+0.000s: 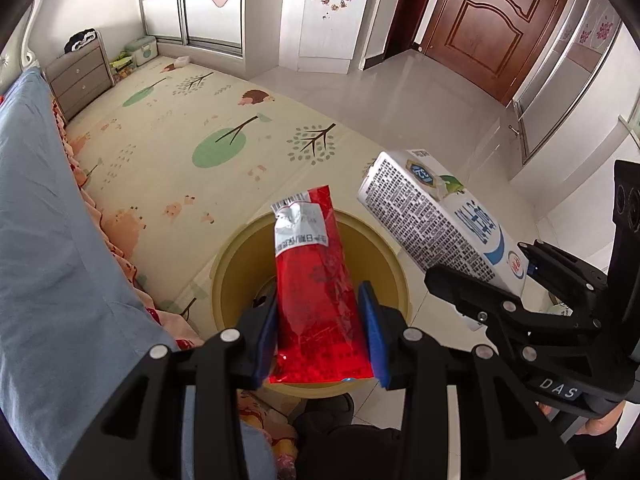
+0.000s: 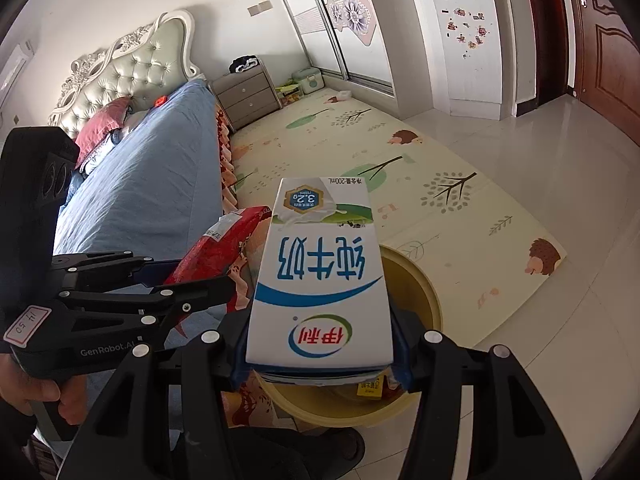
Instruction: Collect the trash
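We hold two pieces of trash above the bin [image 1: 228,276], one in each gripper. Our left gripper [image 1: 320,332] has its blue pads [image 1: 267,332] pressed against both sides of a red wrapper [image 1: 316,280], which stands up between the fingers and leans away from us, its white label end uppermost. In the left wrist view the wrapper hangs over the open mouth of the yellow bin, roughly above its middle.

Our right gripper [image 2: 320,356] is clamped on a milk carton [image 2: 320,272], white with blue characters printed across its face. The carton lies lengthwise along the fingers, pointing forward, with its near end held between the pads. In the right wrist view it sits over the bin's [image 2: 420,296] left part, and something small and yellow shows inside the bin below the carton's near end.

The two grippers are close side by side: the carton [image 1: 436,220] appears just right of the wrapper in the left view, past the bin's right rim, and the wrapper [image 2: 224,248] shows just left of the carton in the right view. The right gripper [image 1: 516,284] seen from the left is closed on the carton's lower end.

The bin stands on the tiled floor [image 1: 420,100] at the near corner of a play mat [image 1: 180,132], beside the bed [image 2: 152,188] with its blue sheet.
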The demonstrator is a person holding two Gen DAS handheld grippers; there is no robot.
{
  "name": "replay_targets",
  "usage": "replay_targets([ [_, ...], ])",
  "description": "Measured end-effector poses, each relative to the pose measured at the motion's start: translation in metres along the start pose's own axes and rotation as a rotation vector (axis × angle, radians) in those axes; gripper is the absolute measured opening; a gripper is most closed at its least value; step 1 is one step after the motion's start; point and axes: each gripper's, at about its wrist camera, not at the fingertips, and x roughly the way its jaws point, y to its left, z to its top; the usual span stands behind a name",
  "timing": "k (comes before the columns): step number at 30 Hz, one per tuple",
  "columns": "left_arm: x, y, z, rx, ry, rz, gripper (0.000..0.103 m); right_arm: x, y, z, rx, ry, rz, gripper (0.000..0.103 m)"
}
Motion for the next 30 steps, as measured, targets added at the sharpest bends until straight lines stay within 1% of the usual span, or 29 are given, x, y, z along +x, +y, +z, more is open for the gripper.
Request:
replay_targets([
  [3, 0.010, 0.006, 0.008, -0.029, 0.024, -0.015, 0.040, 0.008, -0.002, 0.002, -0.007, 0.017, -0.015, 0.054],
  [4, 0.014, 0.010, 0.010, -0.045, 0.036, -0.034, 0.044, 0.011, -0.002, 0.003, -0.010, 0.026, -0.020, 0.054],
  [5, 0.019, 0.013, 0.012, -0.061, 0.048, -0.051, 0.051, 0.015, -0.004, 0.004, -0.014, 0.033, -0.019, 0.059],
  [6, 0.021, 0.016, 0.013, -0.077, 0.053, -0.045, 0.061, 0.020, -0.005, 0.003, -0.021, 0.045, -0.017, 0.071],
  [7, 0.023, 0.018, 0.013, -0.083, 0.048, -0.023, 0.069, 0.023, -0.006, 0.003, -0.016, 0.049, -0.025, 0.076],
  [8, 0.025, 0.019, 0.013, -0.079, 0.046, -0.012, 0.073, 0.026, -0.008, 0.002, -0.010, 0.051, -0.031, 0.077],
  [9, 0.028, 0.020, 0.012, -0.079, 0.052, -0.007, 0.081, 0.030, -0.010, 0.000, -0.005, 0.065, -0.031, 0.077],
  [10, 0.029, 0.021, 0.011, -0.091, 0.059, -0.007, 0.084, 0.034, -0.012, -0.002, 0.001, 0.080, -0.031, 0.077],
  [14, 0.031, 0.021, 0.012, -0.087, 0.065, 0.002, 0.084, 0.041, -0.018, -0.008, 0.033, 0.113, -0.026, 0.076],
  [18, 0.034, 0.020, 0.012, -0.072, 0.067, 0.025, 0.084, 0.037, -0.020, -0.008, 0.040, 0.107, -0.037, 0.076],
  [25, 0.032, 0.021, 0.013, -0.079, 0.057, 0.034, 0.084, 0.032, -0.018, -0.007, 0.024, 0.103, -0.044, 0.076],
  [30, 0.030, 0.021, 0.014, -0.080, 0.050, 0.039, 0.084, 0.031, -0.017, -0.009, 0.025, 0.109, -0.041, 0.074],
])
